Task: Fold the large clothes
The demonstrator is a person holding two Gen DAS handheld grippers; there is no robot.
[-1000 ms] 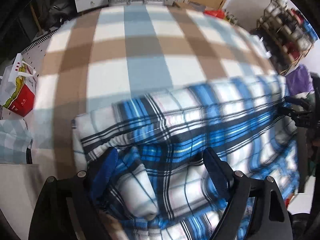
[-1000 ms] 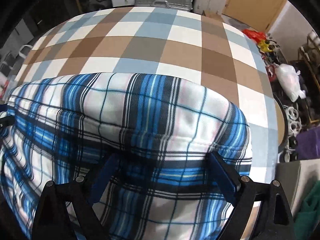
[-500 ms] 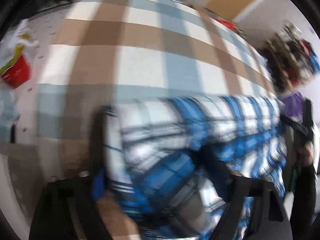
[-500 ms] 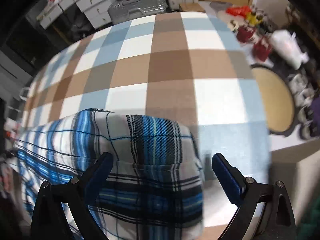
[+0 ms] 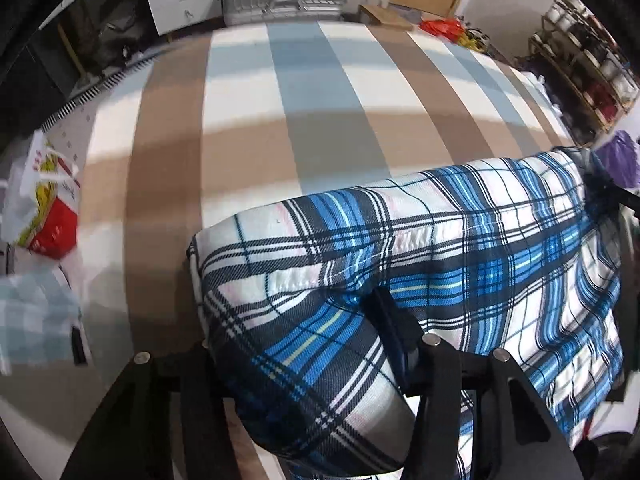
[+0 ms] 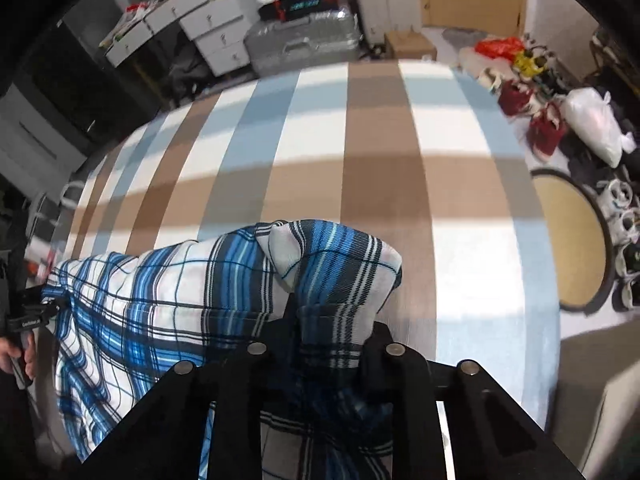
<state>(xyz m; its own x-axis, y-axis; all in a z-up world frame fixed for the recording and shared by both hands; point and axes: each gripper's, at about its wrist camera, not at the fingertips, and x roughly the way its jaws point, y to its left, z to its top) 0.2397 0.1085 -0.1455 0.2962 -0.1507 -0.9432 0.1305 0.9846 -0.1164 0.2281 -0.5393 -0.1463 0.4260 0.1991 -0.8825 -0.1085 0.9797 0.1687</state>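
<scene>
Cluttered bedroom around you: a wide bed (image 5: 328, 128) under a brown, blue and white checked cover carries the blue plaid garment (image 5: 460, 264), which lies along the bed's near edge.

Your left wrist view alone shows the red and white bag (image 5: 52, 216) on the floor off the bed's left side, and the shelves (image 5: 584, 60) of goods past its far right corner. Your right wrist view alone shows the round tan mat (image 6: 568, 240) and the white plastic bag (image 6: 592, 128) on the floor off the bed's right side. Both views catch the silver suitcase (image 6: 304, 44) and the white drawers (image 6: 208, 28) beyond the bed's far end.

Your left claw (image 5: 296, 340) has just been closing; it stands about half open, with a thick bunch of the garment's left end filling the gap and its right finger pressed against the cloth. The left finger is hidden behind the fabric. Your right claw (image 6: 328, 320) has also just been closing; it is now nearly shut and pinches a raised fold at the garment's right end. Your left hand shows at that view's left edge.

A second ago both claws stood wide over the flat cloth; since then each has slid outward to its own end of the garment, and cloth now humps up at both grips.
</scene>
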